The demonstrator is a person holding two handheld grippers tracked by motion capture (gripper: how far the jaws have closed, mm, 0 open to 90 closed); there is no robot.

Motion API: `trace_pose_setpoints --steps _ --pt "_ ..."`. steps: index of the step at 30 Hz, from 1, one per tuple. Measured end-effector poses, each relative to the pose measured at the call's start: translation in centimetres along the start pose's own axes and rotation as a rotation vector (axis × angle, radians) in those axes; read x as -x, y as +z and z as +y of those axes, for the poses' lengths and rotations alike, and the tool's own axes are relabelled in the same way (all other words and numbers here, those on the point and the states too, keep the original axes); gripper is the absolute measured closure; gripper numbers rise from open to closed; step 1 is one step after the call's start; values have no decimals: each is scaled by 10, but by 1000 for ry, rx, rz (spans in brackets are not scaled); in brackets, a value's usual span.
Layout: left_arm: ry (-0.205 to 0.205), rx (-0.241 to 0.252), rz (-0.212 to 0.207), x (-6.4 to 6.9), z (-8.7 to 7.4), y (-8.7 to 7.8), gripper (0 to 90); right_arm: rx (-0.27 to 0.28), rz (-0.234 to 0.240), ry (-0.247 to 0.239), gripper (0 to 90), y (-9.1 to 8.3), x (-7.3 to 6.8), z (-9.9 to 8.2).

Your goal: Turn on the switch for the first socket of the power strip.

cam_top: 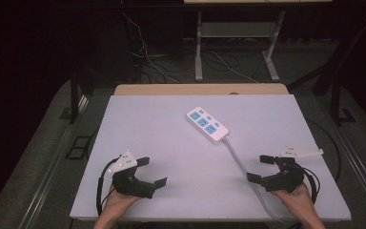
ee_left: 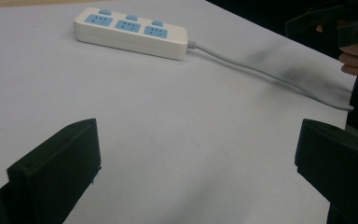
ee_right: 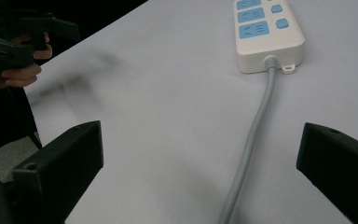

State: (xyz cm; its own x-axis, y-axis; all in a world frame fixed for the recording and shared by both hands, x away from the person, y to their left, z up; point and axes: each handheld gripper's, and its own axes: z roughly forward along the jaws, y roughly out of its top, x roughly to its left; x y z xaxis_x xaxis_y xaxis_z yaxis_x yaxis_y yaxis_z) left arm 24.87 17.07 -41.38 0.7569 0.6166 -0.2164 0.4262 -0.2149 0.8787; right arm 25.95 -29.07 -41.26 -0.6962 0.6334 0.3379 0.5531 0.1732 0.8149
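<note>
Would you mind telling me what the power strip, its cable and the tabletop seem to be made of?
Power strip: likely hard plastic, smooth white shell with matte blue sockets. Cable: probably rubbery grey sheathing, since it lies in a soft curve. Tabletop: pale matte board, perhaps laminate; no glare.

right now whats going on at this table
A person sits at the pale lilac tabletop with a black two-jaw gripper in each hand. The left gripper and the right gripper both hover near the table's near edge, fingers wide open and holding nothing. Between them and farther back lies a white power strip with three blue sockets, untouched, and its grey cable trails toward the near edge, passing close by the right gripper.
</note>
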Motion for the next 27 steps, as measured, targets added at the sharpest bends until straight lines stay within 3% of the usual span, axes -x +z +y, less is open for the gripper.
trace_pose_setpoints --steps 12,17,27 --pt "-6 -10 -8 -3 -1 0 0 0 3 -1 0 -1 0 0" --pt "-5 -2 -24 -4 -1 -1 0 -20 -13 -11 0 -1 -1 2" --pt "-11 -2 -19 -5 -2 -2 0 -57 -18 -8 0 -1 -2 2"
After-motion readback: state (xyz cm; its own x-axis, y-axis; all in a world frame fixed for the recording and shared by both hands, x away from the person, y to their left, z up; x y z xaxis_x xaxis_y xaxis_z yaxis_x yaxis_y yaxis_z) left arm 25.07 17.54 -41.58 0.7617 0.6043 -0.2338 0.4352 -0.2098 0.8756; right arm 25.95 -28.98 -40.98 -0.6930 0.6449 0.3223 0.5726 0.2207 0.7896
